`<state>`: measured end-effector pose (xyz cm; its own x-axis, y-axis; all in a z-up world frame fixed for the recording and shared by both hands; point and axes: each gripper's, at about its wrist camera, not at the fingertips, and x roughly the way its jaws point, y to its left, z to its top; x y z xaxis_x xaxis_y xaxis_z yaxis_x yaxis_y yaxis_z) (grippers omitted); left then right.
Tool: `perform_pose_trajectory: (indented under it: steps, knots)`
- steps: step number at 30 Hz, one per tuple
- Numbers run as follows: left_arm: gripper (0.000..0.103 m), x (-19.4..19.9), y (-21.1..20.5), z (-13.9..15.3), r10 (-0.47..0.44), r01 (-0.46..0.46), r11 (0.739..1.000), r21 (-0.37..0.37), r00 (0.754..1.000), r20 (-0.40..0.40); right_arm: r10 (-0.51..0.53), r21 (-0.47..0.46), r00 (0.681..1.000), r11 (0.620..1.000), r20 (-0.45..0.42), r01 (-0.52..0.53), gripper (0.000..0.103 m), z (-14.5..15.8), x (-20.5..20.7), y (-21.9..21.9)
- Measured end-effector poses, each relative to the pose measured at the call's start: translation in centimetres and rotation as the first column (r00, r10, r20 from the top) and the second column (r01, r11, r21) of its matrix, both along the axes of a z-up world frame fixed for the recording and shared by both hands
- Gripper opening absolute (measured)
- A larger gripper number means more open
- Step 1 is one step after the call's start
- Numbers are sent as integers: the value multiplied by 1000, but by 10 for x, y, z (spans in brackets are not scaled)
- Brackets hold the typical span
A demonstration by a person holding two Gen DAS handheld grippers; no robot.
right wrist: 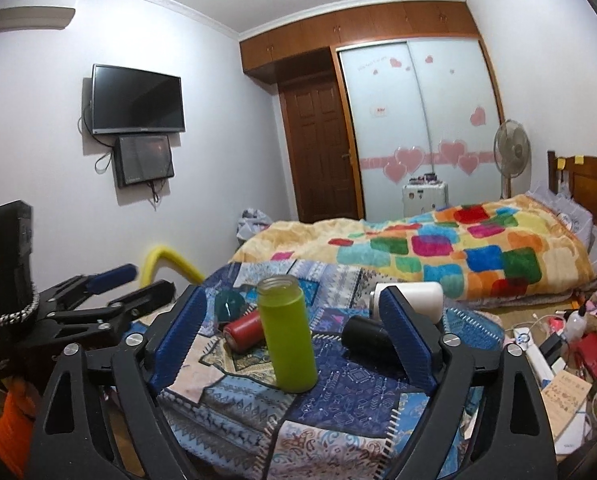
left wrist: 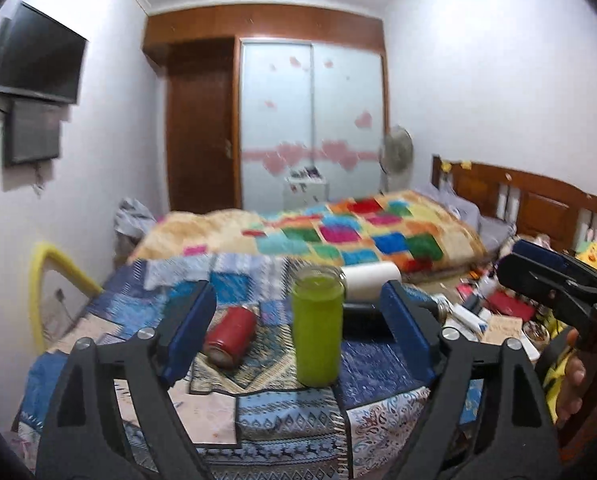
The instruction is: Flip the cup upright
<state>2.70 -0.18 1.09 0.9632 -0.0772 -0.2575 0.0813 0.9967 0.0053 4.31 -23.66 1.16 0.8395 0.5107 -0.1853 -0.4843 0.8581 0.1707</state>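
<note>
A green cup (left wrist: pixel 317 330) (right wrist: pixel 286 330) stands upright, mouth up, on the patchwork cloth (left wrist: pixel 282 412) (right wrist: pixel 338 400). A red cup (left wrist: pixel 231 336) (right wrist: pixel 244 330) lies on its side to its left. A white cup (left wrist: pixel 372 286) (right wrist: pixel 414 300) and a black cup (left wrist: pixel 364 320) (right wrist: pixel 368 338) lie on their sides to its right. My left gripper (left wrist: pixel 300 332) is open, its fingers either side of the green cup, a little short of it. My right gripper (right wrist: pixel 292 338) is open and empty, framing the same cup. Each gripper shows at the other view's edge (left wrist: pixel 554 284) (right wrist: pixel 114 284).
A teal lid (right wrist: pixel 228 305) lies behind the red cup. A bed with a colourful blanket (left wrist: pixel 338 236) (right wrist: pixel 438 252) is beyond. Clutter covers the floor at the right (right wrist: pixel 558 344). A yellow padded rail (left wrist: pixel 54 272) (right wrist: pixel 170 266) stands at the left.
</note>
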Motion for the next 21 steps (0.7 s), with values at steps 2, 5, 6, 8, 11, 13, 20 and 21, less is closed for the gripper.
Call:
perform_pose_trajectory:
  steps: [2, 5, 6, 8, 11, 13, 20, 21]
  knots:
    - [88, -15, 0, 4, 12, -12, 1000, 2, 999, 33, -23, -1, 999, 1000, 27, 23, 94, 2, -10, 1]
    - [91, -36, -3, 7, 30, -31, 999, 12, 996, 80, -38, -2, 998, 999, 49, 38, 96, 3, -20, 3]
    - [92, -43, -4, 8, 34, -35, 999, 16, 995, 95, -41, 1, 998, 999, 52, 41, 101, 4, -23, 3]
    - [97, -52, -5, 9, 35, -37, 999, 16, 993, 114, -51, 8, 997, 999, 61, 51, 103, 4, -30, 3]
    - [103, -64, -7, 9, 51, -53, 998, 15, 989, 142, -67, -7, 994, 998, 83, 68, 103, 5, -37, 6]
    - [103, -71, -7, 9, 50, -53, 999, 14, 988, 147, -79, -15, 992, 997, 93, 81, 103, 6, -41, 6]
    - [103, -79, -7, 9, 59, -60, 998, -2, 987, 151, -95, -19, 989, 995, 111, 97, 103, 7, -51, 4]
    - [103, -80, -7, 9, 60, -61, 998, -2, 987, 152, -97, -17, 989, 995, 111, 100, 103, 7, -52, 3]
